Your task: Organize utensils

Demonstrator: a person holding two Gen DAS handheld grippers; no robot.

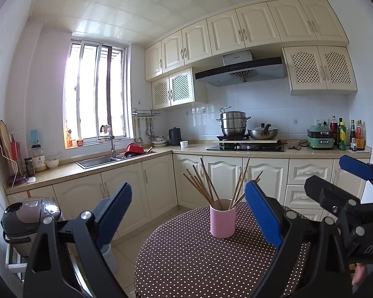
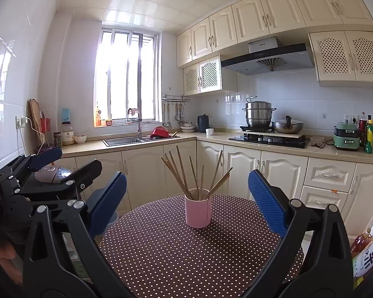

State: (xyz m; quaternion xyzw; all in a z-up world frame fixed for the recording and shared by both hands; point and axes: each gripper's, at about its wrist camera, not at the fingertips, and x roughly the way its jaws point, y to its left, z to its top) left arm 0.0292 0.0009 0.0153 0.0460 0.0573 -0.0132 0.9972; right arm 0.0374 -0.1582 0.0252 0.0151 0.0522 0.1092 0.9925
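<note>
Both hand-held grippers (image 1: 189,213) (image 2: 186,206) gaping, empty | pink cup (image 1: 222,221) upright: wooden chopsticks (image 1: 206,186) | polka-dot table (image 1: 199,260)

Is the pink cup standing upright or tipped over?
Upright: the pink cup stands on the dotted tablecloth, chopsticks fanning out of its open top.

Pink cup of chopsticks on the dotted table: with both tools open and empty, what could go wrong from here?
1. The pink cup is narrow and the chopsticks rise well above it, so a sideways knock could probably tip it.
2. The chopsticks fan out in all directions; closing on one may drag its neighbours out.
3. The left tool and right tool face the same cup and could collide.
</note>
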